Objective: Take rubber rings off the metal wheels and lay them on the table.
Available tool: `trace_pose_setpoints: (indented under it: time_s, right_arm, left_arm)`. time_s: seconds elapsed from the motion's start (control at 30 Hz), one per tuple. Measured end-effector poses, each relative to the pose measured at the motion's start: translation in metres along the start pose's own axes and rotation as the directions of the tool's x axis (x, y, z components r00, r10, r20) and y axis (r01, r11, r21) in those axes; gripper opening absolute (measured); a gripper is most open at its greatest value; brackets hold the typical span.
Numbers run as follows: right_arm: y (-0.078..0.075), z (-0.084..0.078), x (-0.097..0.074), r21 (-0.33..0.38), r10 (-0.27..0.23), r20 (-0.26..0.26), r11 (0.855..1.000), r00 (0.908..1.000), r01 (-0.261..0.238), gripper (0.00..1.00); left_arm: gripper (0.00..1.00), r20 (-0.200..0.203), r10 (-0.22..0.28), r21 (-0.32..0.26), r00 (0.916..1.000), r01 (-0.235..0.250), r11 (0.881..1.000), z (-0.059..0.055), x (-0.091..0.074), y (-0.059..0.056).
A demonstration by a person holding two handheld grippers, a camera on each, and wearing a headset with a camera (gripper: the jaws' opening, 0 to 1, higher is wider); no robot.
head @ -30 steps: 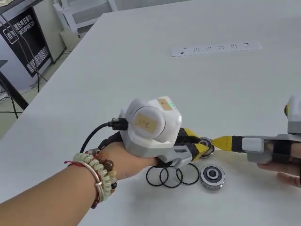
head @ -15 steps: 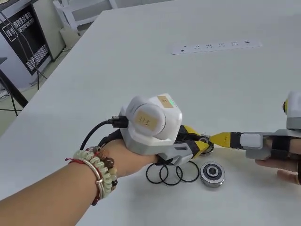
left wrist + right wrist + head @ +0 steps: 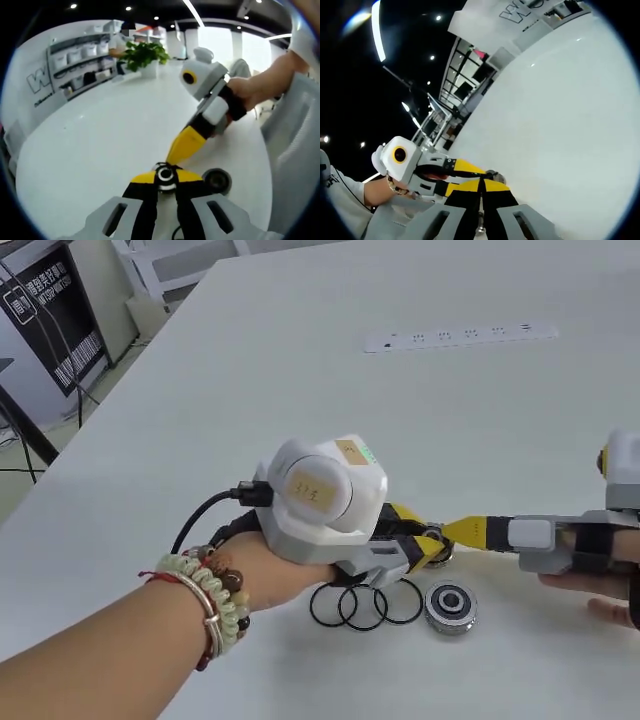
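My left gripper [image 3: 427,549] clamps the small silver metal wheel [image 3: 165,175] over the white desk's [image 3: 300,370] near edge. My right gripper [image 3: 455,532], jaws together, touches its rim. I should peel outward steadily, towards the three black rubber rings [image 3: 365,606] lying there.

My left hand-held gripper [image 3: 422,540], at centre frame in the head view, is clamped on a metal wheel [image 3: 165,176]. My right hand-held gripper [image 3: 452,533] reaches in from the right edge, jaws pressed together.
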State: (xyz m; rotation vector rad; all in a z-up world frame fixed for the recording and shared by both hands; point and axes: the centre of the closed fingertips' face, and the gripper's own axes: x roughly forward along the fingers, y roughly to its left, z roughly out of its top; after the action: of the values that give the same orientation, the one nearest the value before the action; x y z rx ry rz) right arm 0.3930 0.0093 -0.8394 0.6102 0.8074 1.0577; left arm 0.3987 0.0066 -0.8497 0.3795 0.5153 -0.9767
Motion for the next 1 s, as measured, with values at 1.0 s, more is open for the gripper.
trace_pose_setpoints:
  time_s: [1.0]
  right_arm:
    - [0.015,-0.001,-0.002,-0.035,0.084,0.005,0.996,0.9965,-0.084,0.0]
  left_arm:
    - [0.14,0.007,-0.003,0.005,1.0,0.003,1.0,0.0,0.0,0.0]
